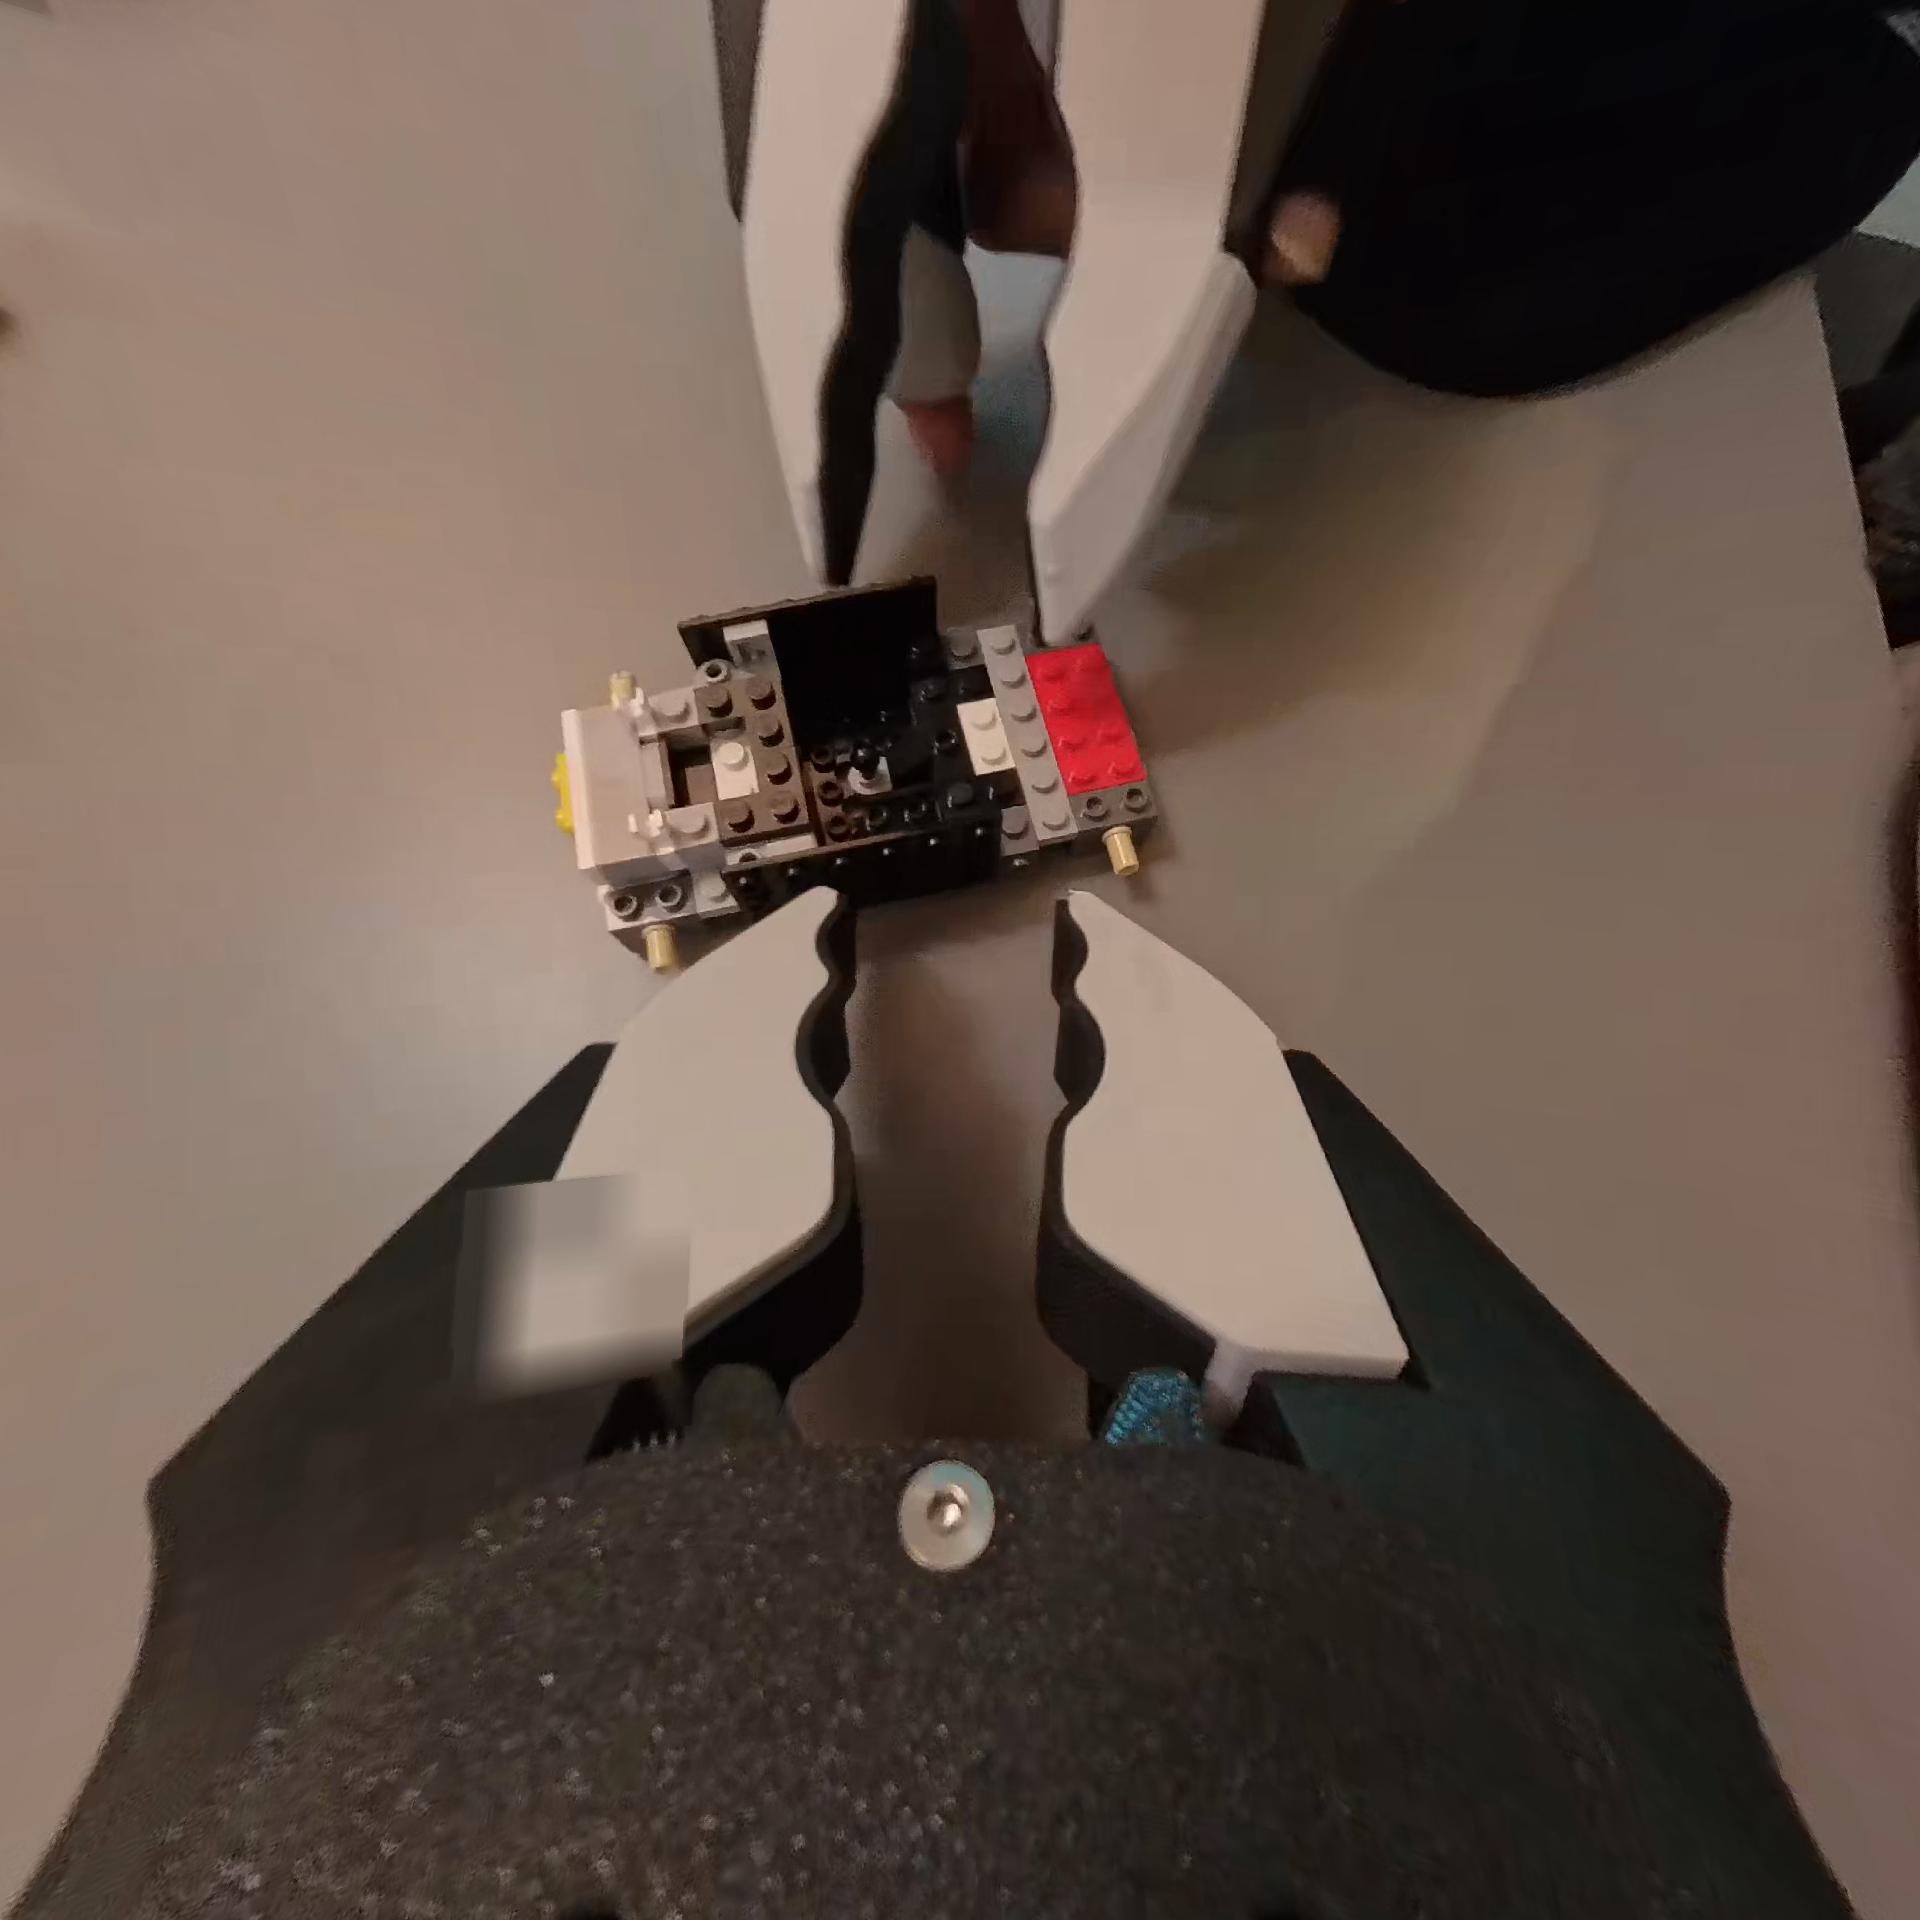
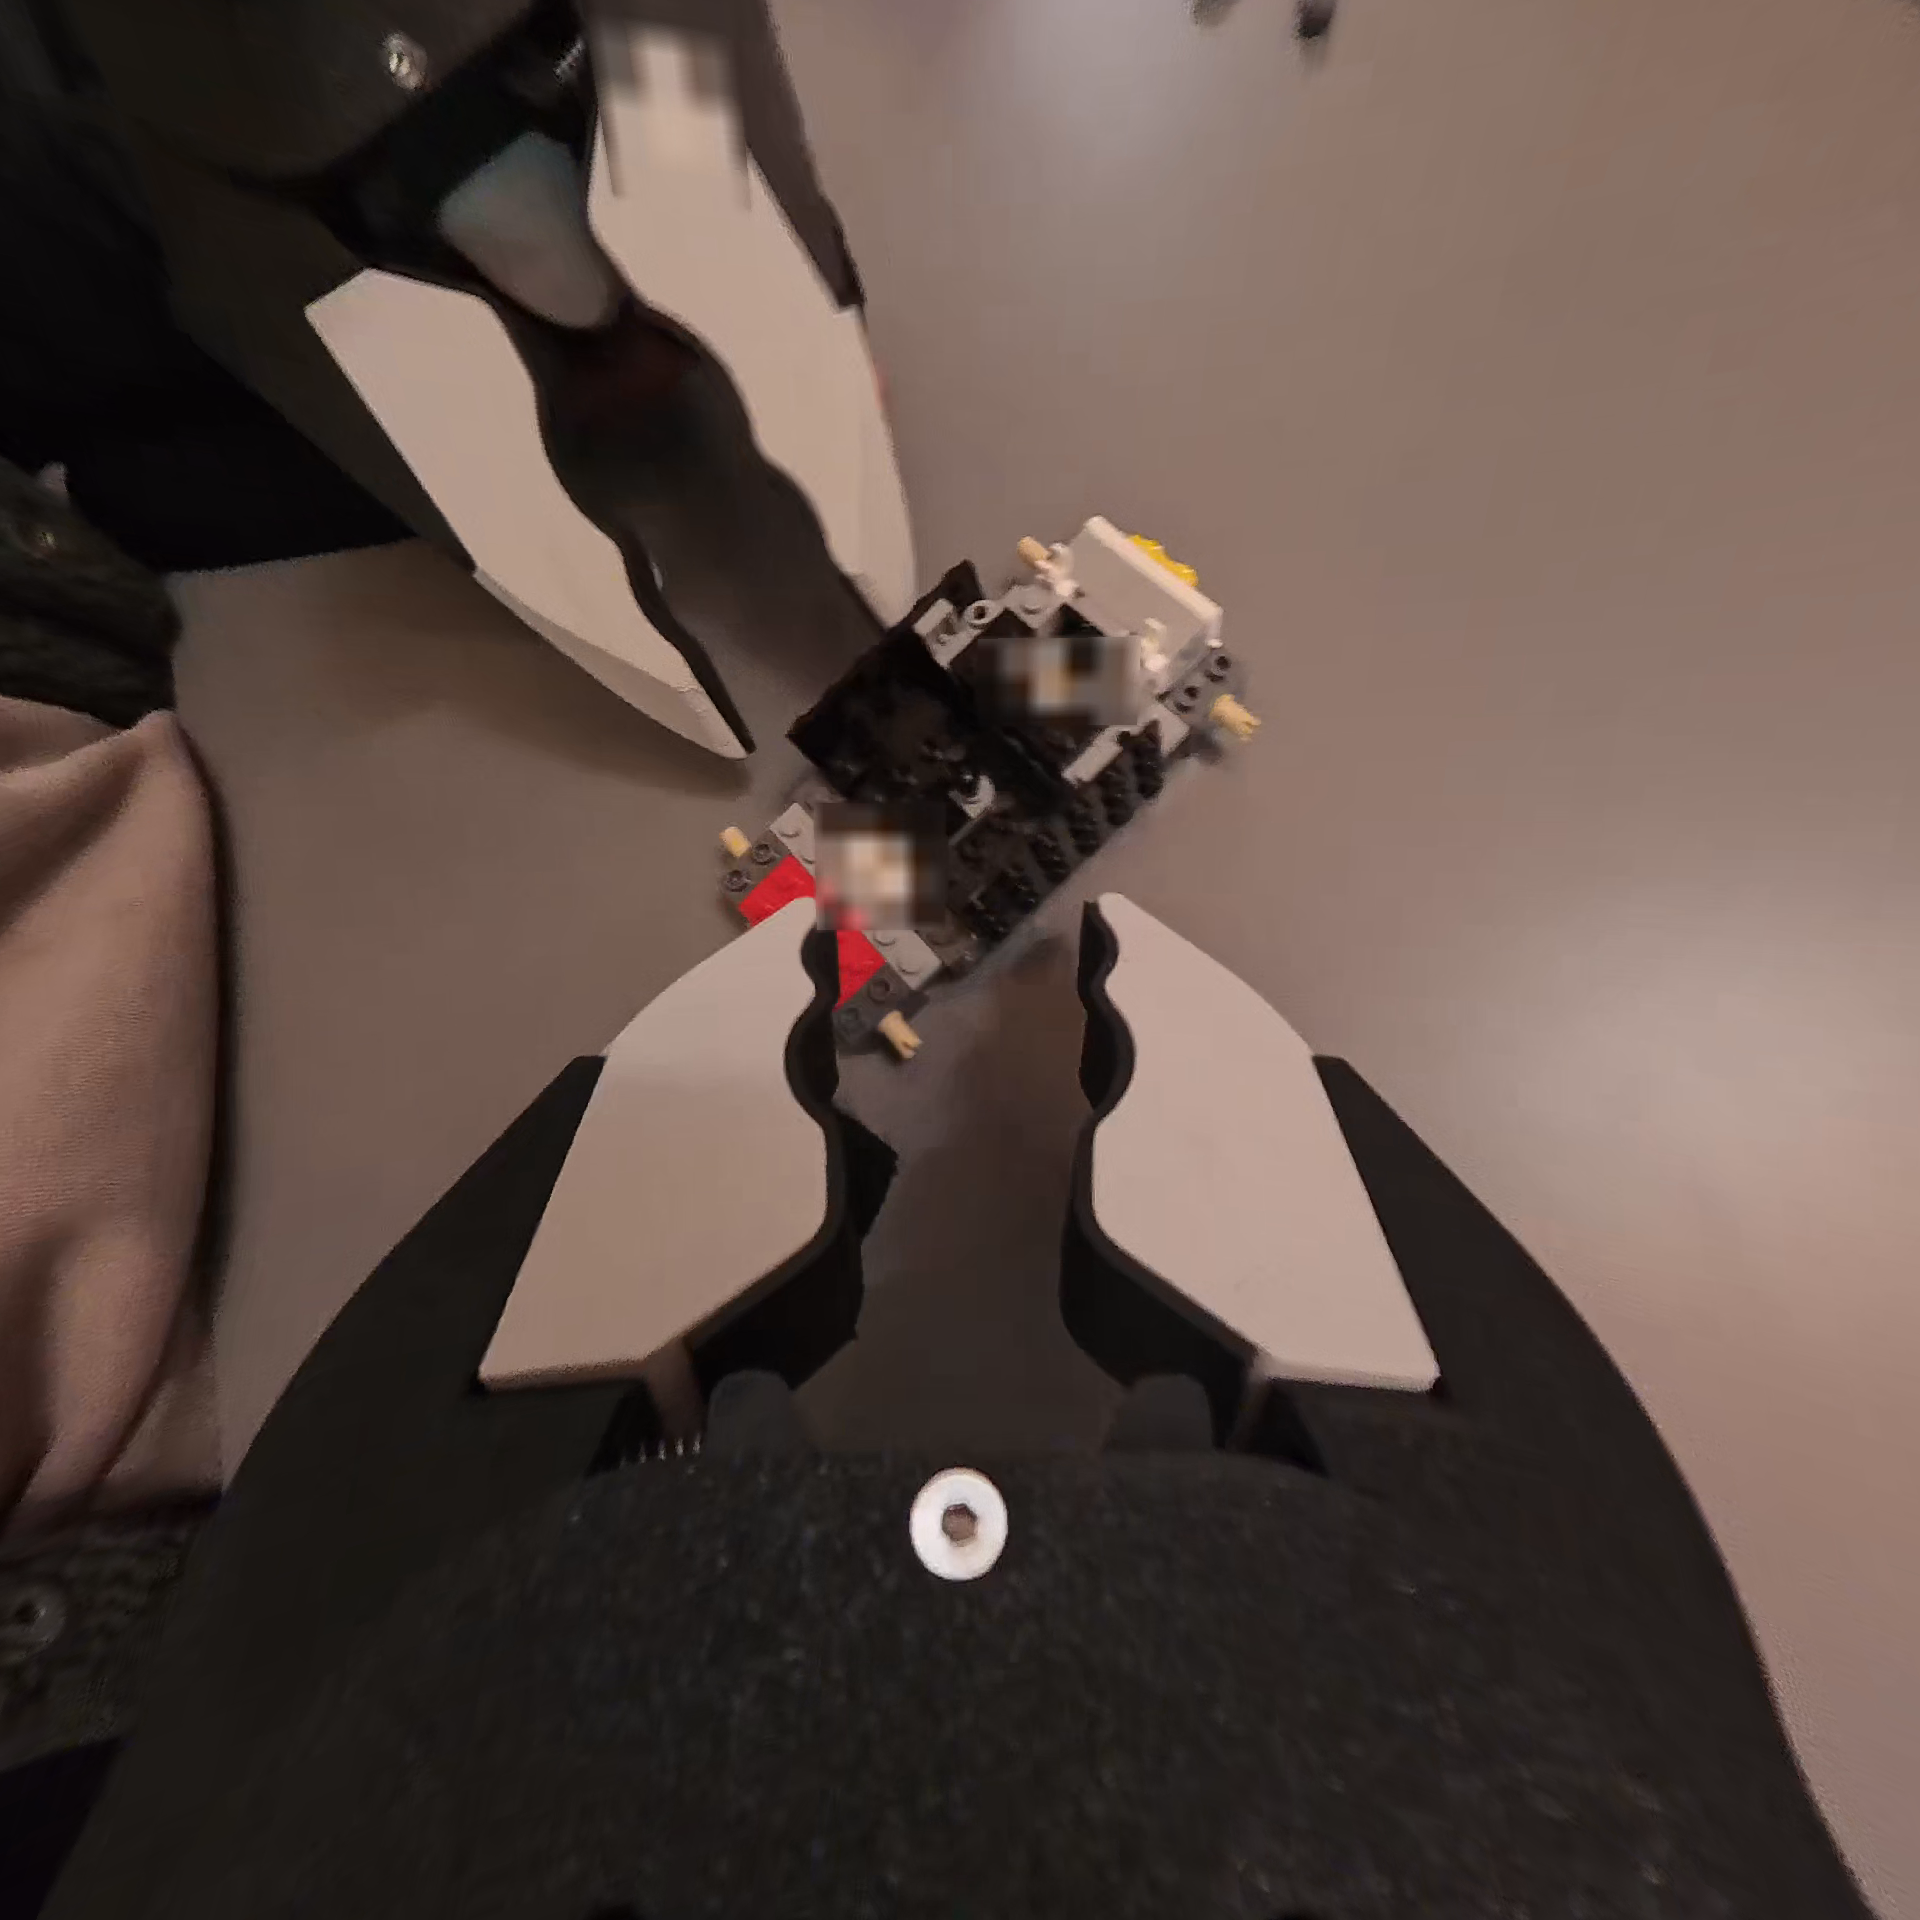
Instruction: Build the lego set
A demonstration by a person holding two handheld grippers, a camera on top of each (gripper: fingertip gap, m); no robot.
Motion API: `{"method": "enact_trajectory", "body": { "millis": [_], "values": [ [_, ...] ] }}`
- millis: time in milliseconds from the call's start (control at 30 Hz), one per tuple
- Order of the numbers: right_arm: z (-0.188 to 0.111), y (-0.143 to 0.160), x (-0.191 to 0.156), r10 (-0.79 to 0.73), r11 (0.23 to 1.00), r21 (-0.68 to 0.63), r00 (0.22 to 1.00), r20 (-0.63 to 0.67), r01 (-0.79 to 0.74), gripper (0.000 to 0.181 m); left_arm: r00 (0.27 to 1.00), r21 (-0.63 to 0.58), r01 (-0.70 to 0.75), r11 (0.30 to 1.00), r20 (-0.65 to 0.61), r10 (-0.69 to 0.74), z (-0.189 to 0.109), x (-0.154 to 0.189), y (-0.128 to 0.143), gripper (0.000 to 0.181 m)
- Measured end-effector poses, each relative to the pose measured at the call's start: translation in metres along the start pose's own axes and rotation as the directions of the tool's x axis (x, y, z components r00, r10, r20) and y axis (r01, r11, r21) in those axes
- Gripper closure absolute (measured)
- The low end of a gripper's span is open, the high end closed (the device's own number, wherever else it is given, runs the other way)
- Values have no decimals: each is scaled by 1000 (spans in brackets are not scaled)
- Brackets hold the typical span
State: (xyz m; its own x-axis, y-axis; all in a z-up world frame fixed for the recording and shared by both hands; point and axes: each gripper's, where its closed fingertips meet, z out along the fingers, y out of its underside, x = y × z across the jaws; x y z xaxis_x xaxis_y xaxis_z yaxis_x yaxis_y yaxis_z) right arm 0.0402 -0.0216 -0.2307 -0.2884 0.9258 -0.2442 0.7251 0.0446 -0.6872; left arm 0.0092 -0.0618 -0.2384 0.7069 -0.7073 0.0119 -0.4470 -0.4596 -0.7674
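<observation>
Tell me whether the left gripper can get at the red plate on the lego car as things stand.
Probably not directly. The left gripper is open at the car's black middle, while the red plate sits at the far end, where the right gripper's fingertip crowds it.

A: How many models on the table [image 1: 312, 416]?
B: One lego build [image 1: 862, 769], with one red plate [image 1: 1086, 717] at its right end and one yellow piece [image 1: 561, 795] at the left.
A: Tan axle pins?
B: Two along the near side [image 1: 1120, 850]; others are partly hidden.
A: Grippers?
B: Two: the left gripper [image 1: 956, 909] and the right gripper [image 2: 951, 914].
</observation>
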Motion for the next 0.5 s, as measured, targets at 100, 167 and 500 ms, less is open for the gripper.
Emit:
{"method": "enact_trajectory", "body": {
  "millis": [100,167,500],
  "values": [
    [8,2,-7,-34,999,-11,999,-17,34,139,999,39,35,999,10,-35,1,-6,-4,137],
    [9,0,-16,-37,999,4,999,-4,37,148,996,60,56,997,59,-60,0,-18,-6,132],
    [-9,-18,15,-457,889,4,888,-42,458,114,960,109,152,982,220,-173,-25,-48,-10,123]
  ]
}}
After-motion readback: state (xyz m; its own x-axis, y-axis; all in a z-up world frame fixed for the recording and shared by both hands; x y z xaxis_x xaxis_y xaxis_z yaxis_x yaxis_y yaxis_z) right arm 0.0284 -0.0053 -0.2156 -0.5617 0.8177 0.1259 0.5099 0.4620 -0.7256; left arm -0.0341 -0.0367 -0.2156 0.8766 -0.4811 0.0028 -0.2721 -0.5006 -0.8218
